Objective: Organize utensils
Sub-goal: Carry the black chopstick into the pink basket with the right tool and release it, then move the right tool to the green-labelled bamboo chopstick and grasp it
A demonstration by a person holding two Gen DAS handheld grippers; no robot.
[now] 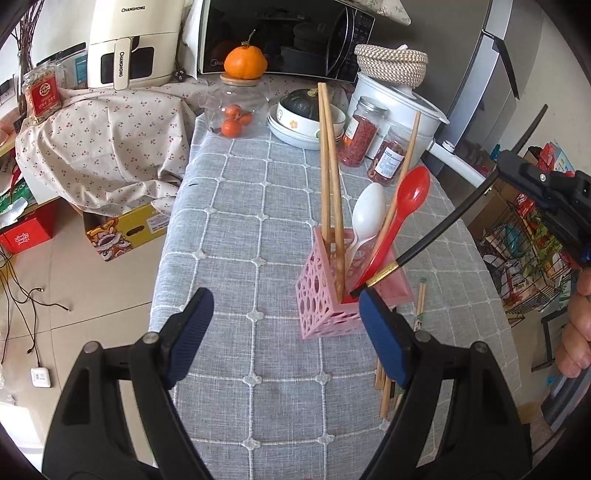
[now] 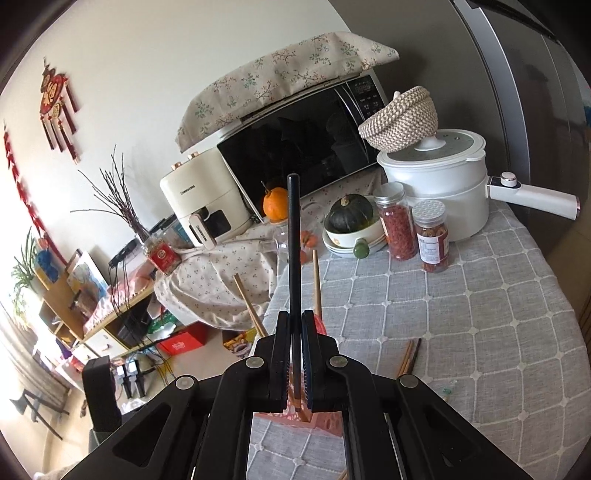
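A pink perforated utensil holder [image 1: 325, 295] stands on the grey checked tablecloth [image 1: 258, 206]. It holds wooden chopsticks [image 1: 330, 177], a white spoon [image 1: 365, 214] and a red spoon [image 1: 402, 210]. My right gripper [image 2: 295, 332] is shut on a black chopstick [image 2: 294, 236]; in the left wrist view that chopstick [image 1: 436, 232] slants with its gold-banded tip in the holder's mouth. My left gripper [image 1: 286, 325] is open and empty, just in front of the holder. More wooden chopsticks [image 1: 388, 391] lie on the cloth right of the holder, also in the right wrist view [image 2: 408, 356].
At the table's back stand stacked bowls with a green squash [image 1: 301, 107], two jars [image 1: 360, 133], a white pot [image 1: 402, 99] with a woven basket, a glass jar with an orange [image 1: 245, 61], a microwave [image 1: 280, 33] and an air fryer [image 1: 129, 40]. The table edge drops to the floor on the left.
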